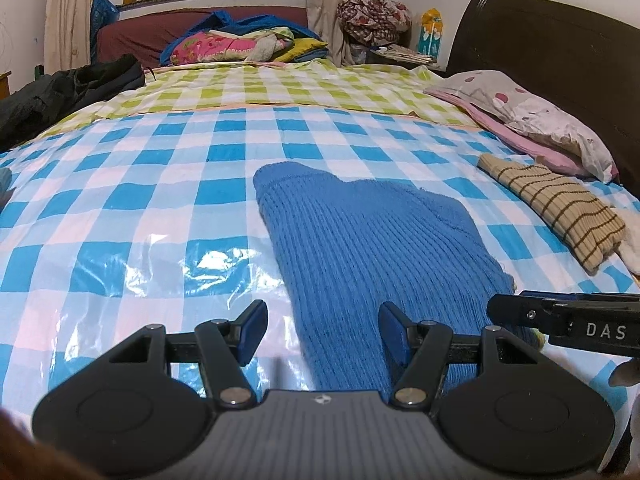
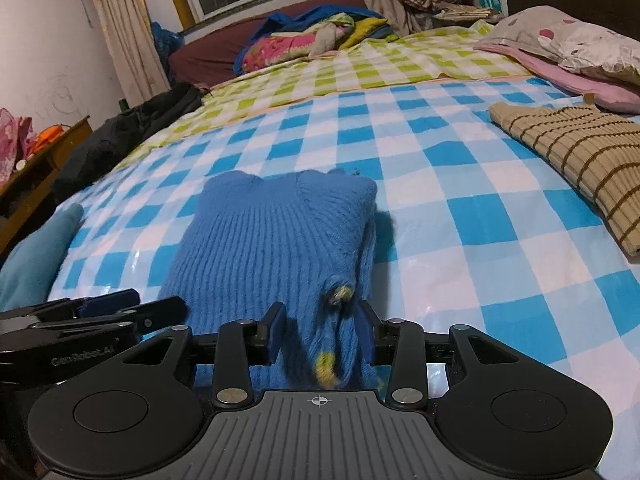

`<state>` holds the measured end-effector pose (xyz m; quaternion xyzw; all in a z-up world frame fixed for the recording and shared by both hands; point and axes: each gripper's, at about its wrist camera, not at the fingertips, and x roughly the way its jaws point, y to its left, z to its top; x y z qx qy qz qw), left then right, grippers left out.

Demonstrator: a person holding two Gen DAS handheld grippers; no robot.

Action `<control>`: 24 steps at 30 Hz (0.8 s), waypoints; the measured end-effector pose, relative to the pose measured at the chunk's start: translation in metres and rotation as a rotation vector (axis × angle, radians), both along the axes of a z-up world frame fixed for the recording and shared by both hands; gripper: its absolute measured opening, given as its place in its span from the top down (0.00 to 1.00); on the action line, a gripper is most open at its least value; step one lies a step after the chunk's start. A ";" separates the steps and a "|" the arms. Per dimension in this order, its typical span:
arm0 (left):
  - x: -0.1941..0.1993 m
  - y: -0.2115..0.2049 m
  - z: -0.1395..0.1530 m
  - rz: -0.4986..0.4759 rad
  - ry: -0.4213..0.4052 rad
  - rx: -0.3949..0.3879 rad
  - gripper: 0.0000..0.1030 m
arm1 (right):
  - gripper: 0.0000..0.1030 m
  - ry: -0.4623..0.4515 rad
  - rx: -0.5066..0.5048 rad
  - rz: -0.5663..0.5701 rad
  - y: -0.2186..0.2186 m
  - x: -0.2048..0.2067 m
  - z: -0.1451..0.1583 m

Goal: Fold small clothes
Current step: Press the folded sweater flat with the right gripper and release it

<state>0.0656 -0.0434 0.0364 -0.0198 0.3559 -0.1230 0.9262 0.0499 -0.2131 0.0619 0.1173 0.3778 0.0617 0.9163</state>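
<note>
My left gripper [image 1: 322, 332] hovers with its jaws standing well apart; the near edge of the blue knitted sweater [image 1: 372, 240] lies partly between them, against the right-hand pad, and nothing is clamped. At 3 o'clock of it, the tip of my right gripper [image 1: 560, 320] pokes into the left wrist view.

In the right wrist view my right gripper [image 2: 322, 332] has a bunched fold of the same blue knitted sweater [image 2: 272, 240] between its pads; the jaws are partly open, and I cannot tell whether the pads still press on the wool. A yellow-trimmed bit of the knit [image 2: 340, 294] sits just ahead of the fingers, at 12 o'clock. My left gripper [image 2: 120, 312] shows at 9 o'clock.

The sweater lies folded on the blue-and-white checked bed cover [image 2: 440, 200]. At 2 o'clock rests a beige striped knit garment [image 2: 580, 160], well apart from the sweater. Beyond that lies a pillow [image 2: 580, 44]. At 10 o'clock a black garment [image 2: 132, 132] sits on the bed's edge.
</note>
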 end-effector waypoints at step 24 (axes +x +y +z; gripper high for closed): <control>-0.017 0.006 -0.011 0.008 0.044 0.015 0.35 | 0.59 -0.014 -0.039 0.048 0.025 -0.026 -0.003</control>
